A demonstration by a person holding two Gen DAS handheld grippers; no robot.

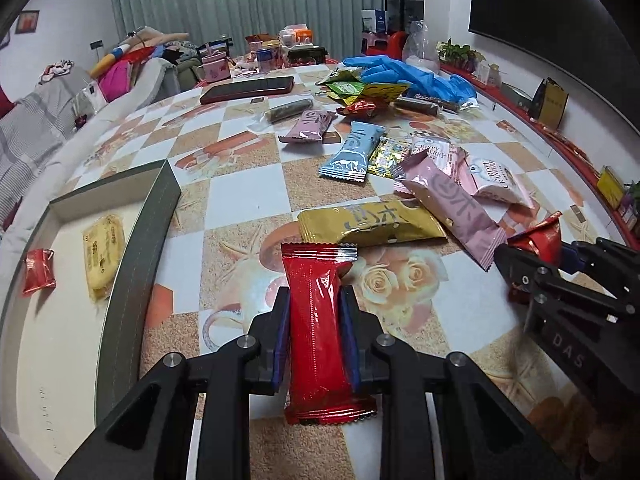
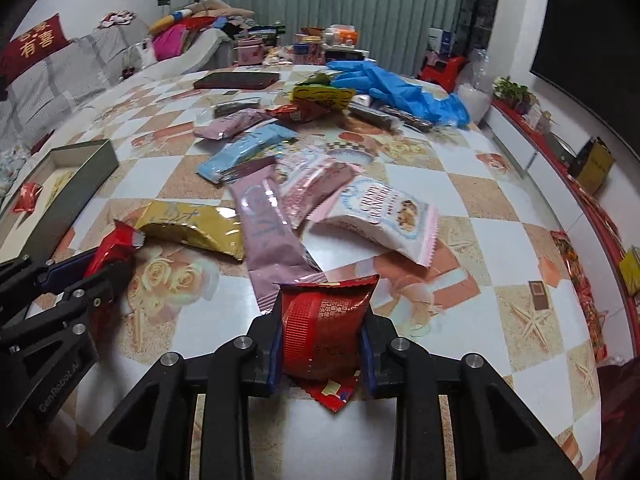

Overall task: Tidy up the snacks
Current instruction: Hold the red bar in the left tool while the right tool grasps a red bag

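Both claws work right of the grey box (image 1: 132, 240): the left gripper (image 1: 316, 312) clenches a long red wafer pack (image 1: 318, 320), the right gripper (image 2: 322, 340) a crinkly red pouch (image 2: 324, 328). Light, slippery foil; mid-body grips look safest.

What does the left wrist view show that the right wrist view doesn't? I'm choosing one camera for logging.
Only the left wrist view shows the yellow packet lying flat in the box and the long red bar clamped whole in the left hand-held gripper. Only the right wrist view shows the ridged red packet head-on in the right hand-held gripper and the sofa's red cushion. Both show the gold packet, blue gloves and box.
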